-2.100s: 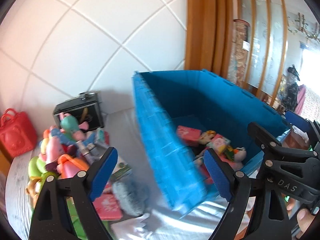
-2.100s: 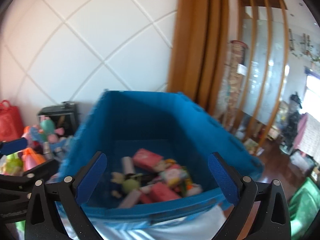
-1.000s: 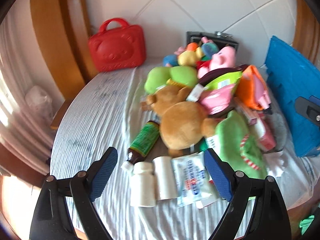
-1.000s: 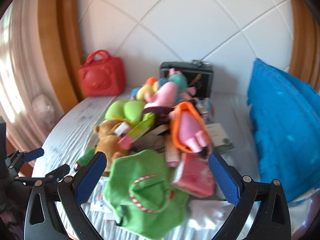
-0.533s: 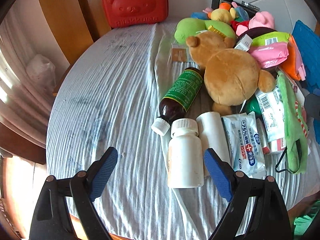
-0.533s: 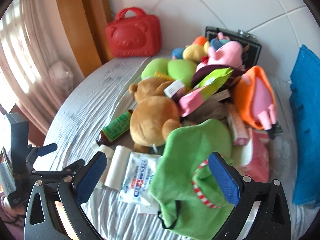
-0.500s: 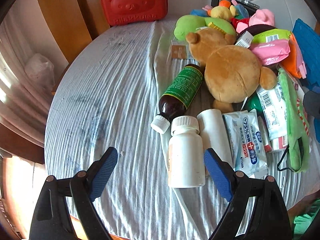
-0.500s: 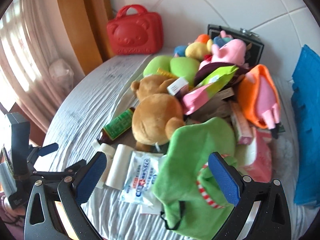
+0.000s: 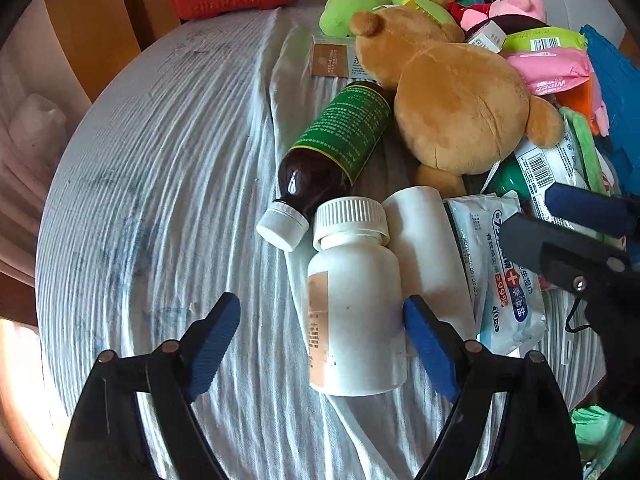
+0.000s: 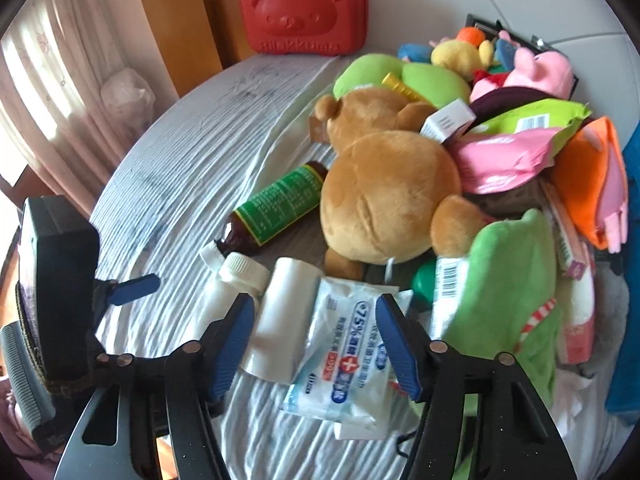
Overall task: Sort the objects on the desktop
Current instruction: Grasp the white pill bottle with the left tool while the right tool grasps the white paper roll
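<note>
Desktop objects: a heap of plush toys, packets and bottles lies across the right half of the round table draped in white crinkled cloth (image 9: 152, 184).
Table: its left half shows only bare cloth; a red moulded bear-face case (image 10: 304, 12) stands at its far edge against the wall.
Blue bin: a blue plastic wall (image 9: 616, 80) shows at the far right, just beside the heap.
Brown plush bear: this tan stuffed bear (image 9: 452, 108) lies face down in the middle of the heap, under pink and green soft packets.
Green plush: a lime-green stuffed toy with a red-and-white striped trim (image 10: 516, 292) lies at the heap's near right side.
Brown bottle: a dark glass bottle with a green label and white cap (image 9: 332, 148) lies on its side, touching the bear, cap toward me.
White bottle: a white plastic pill bottle with a ribbed cap (image 9: 352, 304) lies flat between my left pads, its side at the right pad.
White roll: a white cylinder (image 9: 424, 248) lies touching the pill bottle's right side.
Wipes: a white-and-blue wipe packet with a red cross (image 10: 348, 356) lies between my right pads.
Left gripper (image 9: 320, 344): spread wide around the pill bottle, not pinching it.
Right gripper (image 10: 316, 344): spread above the wipe packet, holding nothing.
</note>
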A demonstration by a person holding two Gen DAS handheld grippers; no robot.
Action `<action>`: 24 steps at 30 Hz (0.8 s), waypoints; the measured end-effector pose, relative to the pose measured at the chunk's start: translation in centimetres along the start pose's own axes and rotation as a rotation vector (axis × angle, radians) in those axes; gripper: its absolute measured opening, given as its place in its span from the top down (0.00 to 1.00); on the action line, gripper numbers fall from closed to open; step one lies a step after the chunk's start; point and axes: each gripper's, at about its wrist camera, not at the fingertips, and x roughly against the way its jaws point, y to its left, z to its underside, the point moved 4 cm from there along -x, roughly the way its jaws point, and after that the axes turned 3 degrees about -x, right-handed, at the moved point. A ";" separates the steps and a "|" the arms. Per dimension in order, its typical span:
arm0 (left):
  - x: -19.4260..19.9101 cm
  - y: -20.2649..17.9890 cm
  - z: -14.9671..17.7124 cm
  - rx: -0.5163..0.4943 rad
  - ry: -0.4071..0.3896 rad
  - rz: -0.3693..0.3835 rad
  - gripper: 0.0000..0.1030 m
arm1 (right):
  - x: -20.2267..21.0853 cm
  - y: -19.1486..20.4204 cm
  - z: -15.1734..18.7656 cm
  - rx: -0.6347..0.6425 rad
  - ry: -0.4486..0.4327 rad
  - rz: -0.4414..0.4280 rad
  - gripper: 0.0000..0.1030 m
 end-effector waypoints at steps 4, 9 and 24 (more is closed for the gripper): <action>-0.5 0.9 0.5 -0.005 0.012 -0.023 0.25 | -1.8 0.7 0.5 -0.013 0.059 -0.018 0.54; -1.3 2.2 0.8 -0.017 0.040 -0.023 0.25 | -3.9 1.2 1.1 -0.062 0.127 -0.052 0.54; -3.0 1.1 -1.2 -0.139 0.065 0.005 0.25 | -7.1 0.7 1.3 -0.140 0.207 -0.040 0.53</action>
